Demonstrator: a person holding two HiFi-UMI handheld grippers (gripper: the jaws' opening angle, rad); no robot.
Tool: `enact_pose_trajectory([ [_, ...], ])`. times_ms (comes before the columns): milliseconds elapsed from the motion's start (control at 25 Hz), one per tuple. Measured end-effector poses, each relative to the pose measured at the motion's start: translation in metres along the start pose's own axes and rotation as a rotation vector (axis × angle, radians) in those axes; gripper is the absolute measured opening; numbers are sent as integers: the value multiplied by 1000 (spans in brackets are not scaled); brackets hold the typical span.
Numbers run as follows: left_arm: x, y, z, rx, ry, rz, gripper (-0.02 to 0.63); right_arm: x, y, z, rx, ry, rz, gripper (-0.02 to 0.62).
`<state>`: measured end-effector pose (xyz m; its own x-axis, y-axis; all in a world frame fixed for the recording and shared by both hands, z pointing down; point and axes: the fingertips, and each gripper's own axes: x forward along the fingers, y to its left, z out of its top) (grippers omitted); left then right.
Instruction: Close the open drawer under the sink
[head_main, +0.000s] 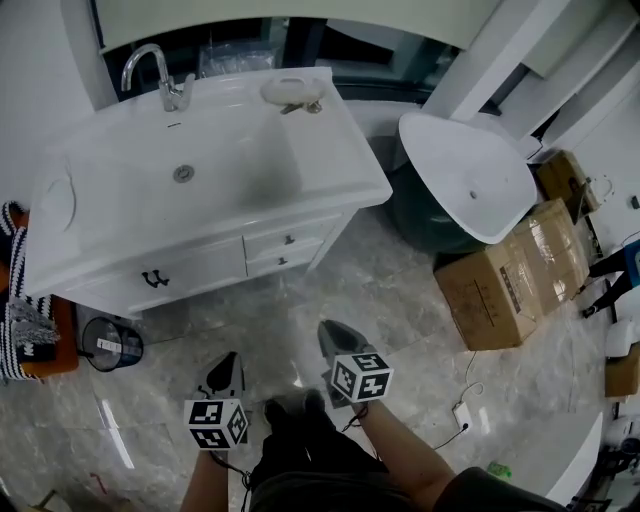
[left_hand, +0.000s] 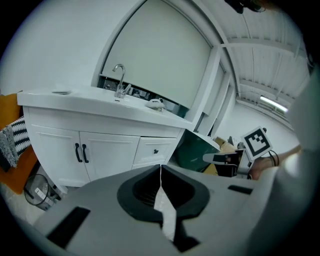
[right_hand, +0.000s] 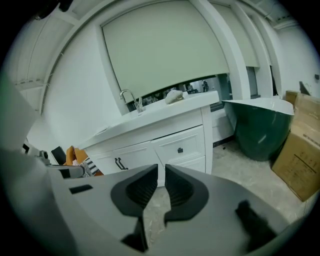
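left hand-held gripper (left_hand: 160, 167) empty, jaws together

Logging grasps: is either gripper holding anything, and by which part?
Nothing is held: the left gripper is shut and empty, the right gripper narrowly open, empty.

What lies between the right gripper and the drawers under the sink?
Only bare floor, in the head view; nothing stands between the right gripper and the drawers.
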<state>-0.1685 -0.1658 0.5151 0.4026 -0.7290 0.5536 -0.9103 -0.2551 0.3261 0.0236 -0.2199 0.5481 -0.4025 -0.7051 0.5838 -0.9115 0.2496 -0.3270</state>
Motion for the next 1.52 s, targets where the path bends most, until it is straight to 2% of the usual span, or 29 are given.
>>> enact_pose_trajectory([
  [240,-11,-32,-4,29,-36,-14,15,-45,-13,8,-38,-51,7,49],
  [400,-27,-63,-12,36,-67,0,15,-81,-14,9,-82,-98,52,46],
  [680,-74,-134,-36,62,-114,32,15,-157,-22,-17,-94,-110,125,43],
  [1120,-164,-230,-72,89,-205,87,15,-277,-14,-41,-179,-147,239,41],
  [1520,-228,-295,-81,139,-265,105,15,-352,-4,-65,-221,-159,316,34],
])
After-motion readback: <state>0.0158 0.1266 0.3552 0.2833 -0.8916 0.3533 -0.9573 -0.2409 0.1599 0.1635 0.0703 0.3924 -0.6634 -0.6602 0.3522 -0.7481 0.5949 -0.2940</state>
